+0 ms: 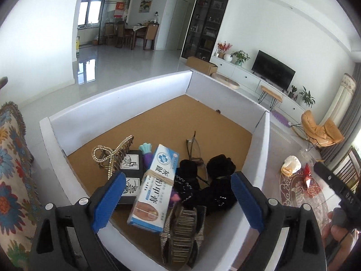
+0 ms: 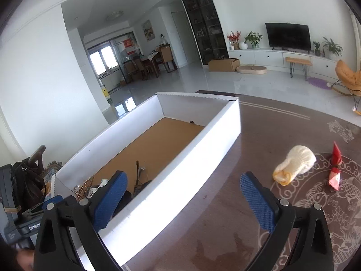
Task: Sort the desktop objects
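Both the left gripper (image 1: 178, 203) and right gripper (image 2: 182, 203) gape empty over the white box (image 1: 117, 103), where a blue-white carton (image 1: 155, 185) lies atop half-hidden hair clips (image 1: 112, 155) and indistinct black items (image 1: 216, 180).

Partial "GenRob" lettering on the grey device (image 2: 27, 227) at the right-wrist view's left edge; Chinese characters on the blue-white box (image 1: 155, 187).
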`<state>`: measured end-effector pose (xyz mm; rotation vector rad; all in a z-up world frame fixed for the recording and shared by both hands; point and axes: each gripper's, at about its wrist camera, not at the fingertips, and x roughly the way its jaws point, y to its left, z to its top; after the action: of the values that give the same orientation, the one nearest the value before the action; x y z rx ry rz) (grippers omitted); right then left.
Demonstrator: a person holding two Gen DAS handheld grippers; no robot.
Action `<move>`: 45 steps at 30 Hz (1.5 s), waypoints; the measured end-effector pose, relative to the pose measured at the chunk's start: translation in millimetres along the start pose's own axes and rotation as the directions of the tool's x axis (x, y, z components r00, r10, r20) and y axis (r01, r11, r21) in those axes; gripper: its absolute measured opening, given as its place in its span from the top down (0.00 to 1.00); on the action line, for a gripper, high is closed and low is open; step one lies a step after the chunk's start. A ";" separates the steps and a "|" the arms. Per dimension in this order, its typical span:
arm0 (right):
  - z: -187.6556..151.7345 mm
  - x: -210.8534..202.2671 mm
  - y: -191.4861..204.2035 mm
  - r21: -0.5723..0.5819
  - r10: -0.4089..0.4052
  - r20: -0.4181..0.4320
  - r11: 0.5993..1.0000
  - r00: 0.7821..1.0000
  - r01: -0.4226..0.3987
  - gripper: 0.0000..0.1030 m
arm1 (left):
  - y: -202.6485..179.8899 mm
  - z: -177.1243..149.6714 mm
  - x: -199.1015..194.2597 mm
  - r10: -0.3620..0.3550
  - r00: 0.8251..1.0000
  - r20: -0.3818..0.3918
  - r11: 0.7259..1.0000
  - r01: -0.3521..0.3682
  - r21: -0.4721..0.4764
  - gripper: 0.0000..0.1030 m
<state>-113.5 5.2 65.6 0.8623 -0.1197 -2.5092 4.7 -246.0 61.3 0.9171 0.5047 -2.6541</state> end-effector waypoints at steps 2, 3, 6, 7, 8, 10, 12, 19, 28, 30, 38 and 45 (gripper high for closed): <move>-23.8 -22.4 -34.1 -0.033 -0.102 -0.012 0.994 0.995 0.101 0.00 | -21.3 -4.3 -16.7 -0.070 0.997 0.032 0.997 0.070 0.017 0.07; -37.8 -31.3 -50.3 -0.050 -0.151 -0.029 0.988 0.988 0.149 0.00 | -33.8 -6.2 -24.4 -0.109 0.993 0.042 0.994 0.108 0.029 0.07; -76.5 -57.0 -101.4 -0.089 -0.274 -0.108 0.960 0.956 0.265 0.00 | -76.1 -15.0 -44.3 -0.216 0.975 0.046 0.973 0.211 0.099 0.07; -89.9 -65.6 -115.5 -0.093 -0.306 -0.135 0.951 0.943 0.295 0.00 | -92.4 -19.1 -47.5 -0.243 0.969 0.035 0.962 0.236 0.136 0.07; -101.7 -74.2 -128.6 -0.093 -0.331 -0.157 0.943 0.930 0.320 0.00 | -108.5 -24.6 -49.6 -0.265 0.964 0.018 0.950 0.258 0.175 0.07; -121.8 -88.6 -151.9 -0.088 -0.374 -0.195 0.927 0.906 0.364 0.00 | -139.4 -39.7 -48.8 -0.296 0.955 -0.026 0.923 0.293 0.250 0.07; -136.0 -98.6 -168.1 -0.083 -0.407 -0.223 0.913 0.886 0.399 0.00 | -166.3 -58.1 -40.9 -0.303 0.950 -0.079 0.898 0.313 0.309 0.07; -157.7 -104.7 -177.9 -0.081 -0.427 -0.265 0.904 0.865 0.421 0.00 | -217.3 -119.0 18.6 -0.229 0.934 -0.276 0.870 0.323 0.371 0.07; -156.7 -100.4 -176.1 -0.079 -0.389 -0.276 0.921 0.879 0.383 0.00 | -213.4 -153.2 46.2 -0.122 0.949 -0.291 0.862 0.246 0.443 0.07; -156.3 -99.0 -179.9 -0.056 -0.370 -0.288 0.927 0.883 0.370 0.00 | -212.9 -154.4 48.6 -0.102 0.951 -0.293 0.861 0.232 0.453 0.07; -157.3 -98.9 -180.7 -0.037 -0.352 -0.296 0.933 0.888 0.358 0.00 | -211.0 -159.9 56.2 -0.066 0.948 -0.312 0.868 0.209 0.451 0.07; -157.3 -99.0 -180.8 -0.037 -0.352 -0.296 0.933 0.888 0.358 0.00 | -212.9 -161.0 55.0 -0.062 0.950 -0.307 0.866 0.204 0.457 0.07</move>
<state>-26.1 222.0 -46.6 1.3673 0.1281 -2.6698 -30.7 3.2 -43.1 1.4704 -0.0641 -2.8461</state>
